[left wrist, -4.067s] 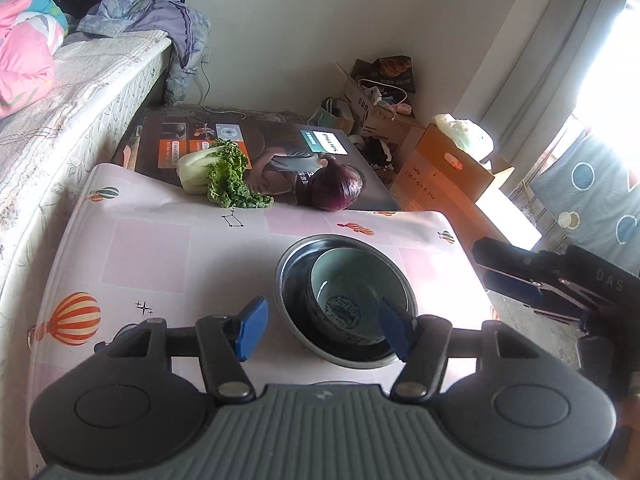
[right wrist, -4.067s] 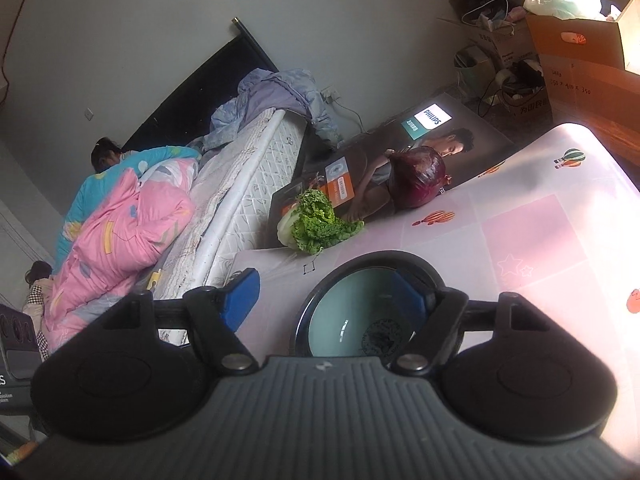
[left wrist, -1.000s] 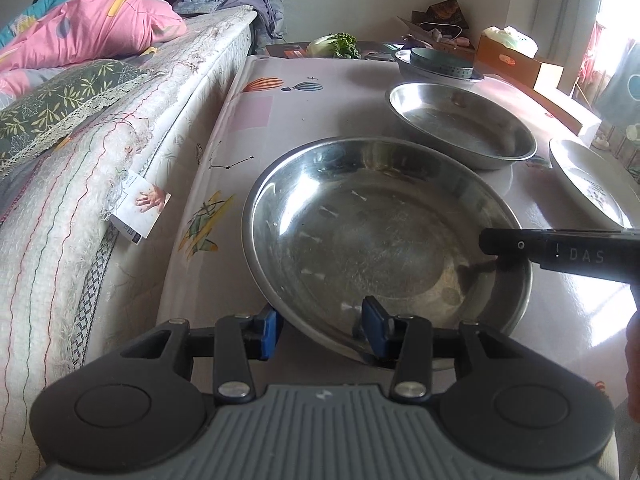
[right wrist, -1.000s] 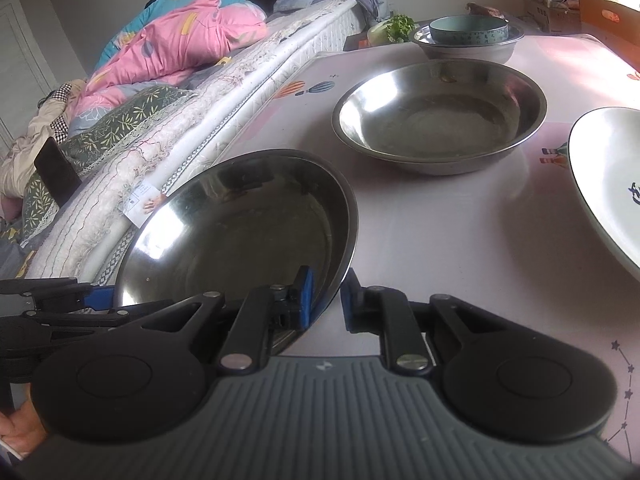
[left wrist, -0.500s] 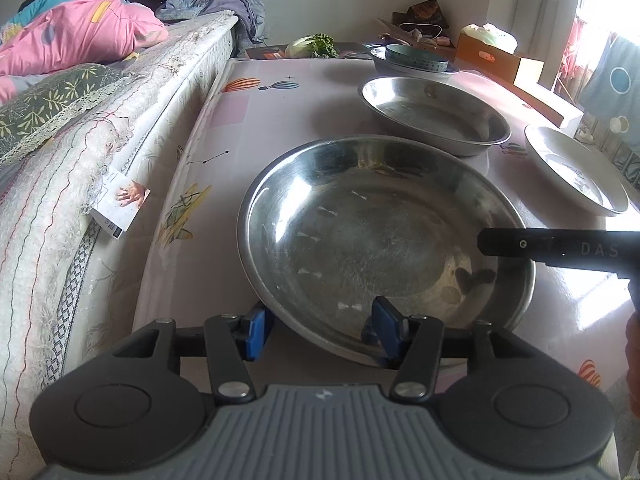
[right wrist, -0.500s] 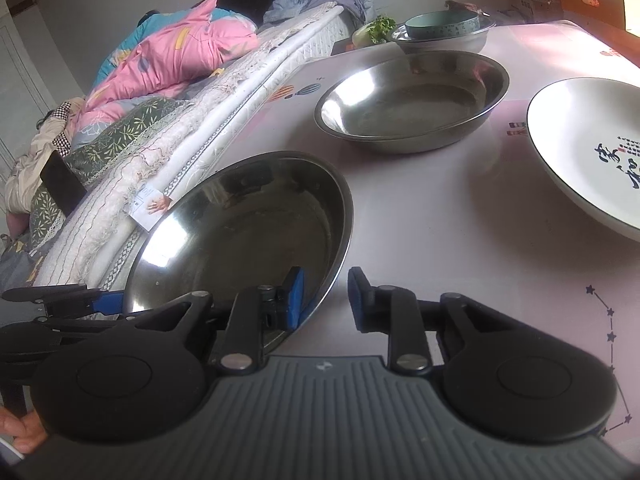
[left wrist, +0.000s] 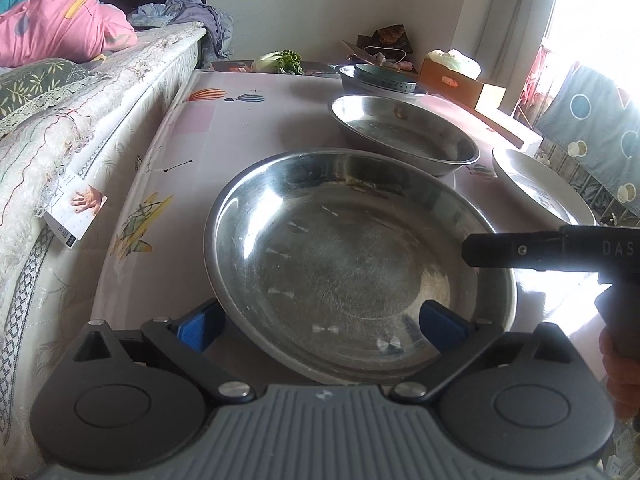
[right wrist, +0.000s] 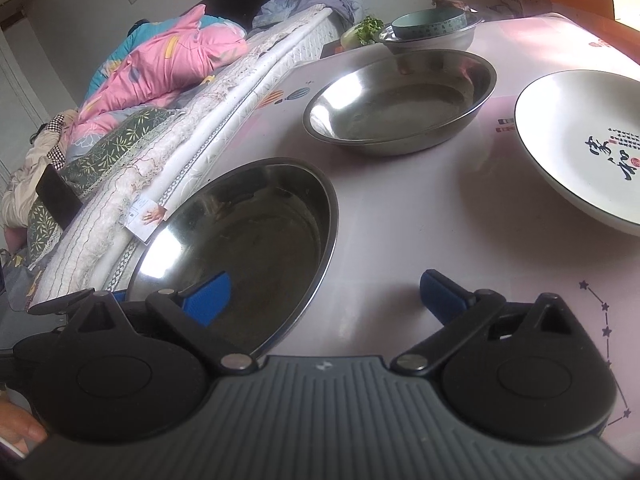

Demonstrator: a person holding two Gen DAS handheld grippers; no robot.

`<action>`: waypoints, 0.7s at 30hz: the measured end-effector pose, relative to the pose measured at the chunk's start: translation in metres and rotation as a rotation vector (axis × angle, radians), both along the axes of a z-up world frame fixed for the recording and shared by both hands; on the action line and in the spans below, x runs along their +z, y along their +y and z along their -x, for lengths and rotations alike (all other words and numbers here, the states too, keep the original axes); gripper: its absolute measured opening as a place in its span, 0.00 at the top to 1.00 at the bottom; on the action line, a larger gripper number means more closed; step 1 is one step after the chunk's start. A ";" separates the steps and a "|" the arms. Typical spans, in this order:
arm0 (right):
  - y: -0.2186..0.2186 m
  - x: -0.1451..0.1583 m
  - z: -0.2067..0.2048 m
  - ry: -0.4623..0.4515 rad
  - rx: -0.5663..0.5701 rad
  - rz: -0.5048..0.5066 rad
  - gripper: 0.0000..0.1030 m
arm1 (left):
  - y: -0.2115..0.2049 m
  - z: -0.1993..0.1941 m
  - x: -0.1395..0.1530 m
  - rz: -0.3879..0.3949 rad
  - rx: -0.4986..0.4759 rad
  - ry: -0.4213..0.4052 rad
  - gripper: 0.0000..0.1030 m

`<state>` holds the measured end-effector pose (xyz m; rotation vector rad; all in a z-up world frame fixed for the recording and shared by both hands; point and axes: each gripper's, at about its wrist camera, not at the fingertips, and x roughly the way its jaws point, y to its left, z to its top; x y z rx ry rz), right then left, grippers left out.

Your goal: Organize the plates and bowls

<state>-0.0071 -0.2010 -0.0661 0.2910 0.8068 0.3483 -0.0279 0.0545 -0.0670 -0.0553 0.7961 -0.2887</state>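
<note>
Left wrist view: left gripper [left wrist: 322,326] jaws opening, spread wide astride near rim of steel plate [left wrist: 352,256] lying on table [left wrist: 248,120], pads clear.
Right wrist view: right gripper [right wrist: 324,294] jaws opening, wide, plate's right rim between, untouched; white plate [right wrist: 580,140] far right.

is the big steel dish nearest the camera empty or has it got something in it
Empty. The nearest steel dish shows only bare scratched metal and reflections across its bottom in both views; nothing lies in it.
</note>
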 end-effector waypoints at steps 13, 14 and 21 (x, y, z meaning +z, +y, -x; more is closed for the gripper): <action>-0.013 0.000 -0.010 0.060 -0.139 -0.111 0.01 | 0.016 -0.013 0.002 0.119 -0.010 0.042 0.00; -0.014 0.001 -0.011 0.068 -0.134 -0.115 0.01 | 0.016 -0.013 0.002 0.119 -0.013 0.043 0.00; -0.014 0.002 -0.015 0.096 -0.091 -0.106 0.01 | 0.016 -0.017 0.004 0.123 -0.021 0.070 0.00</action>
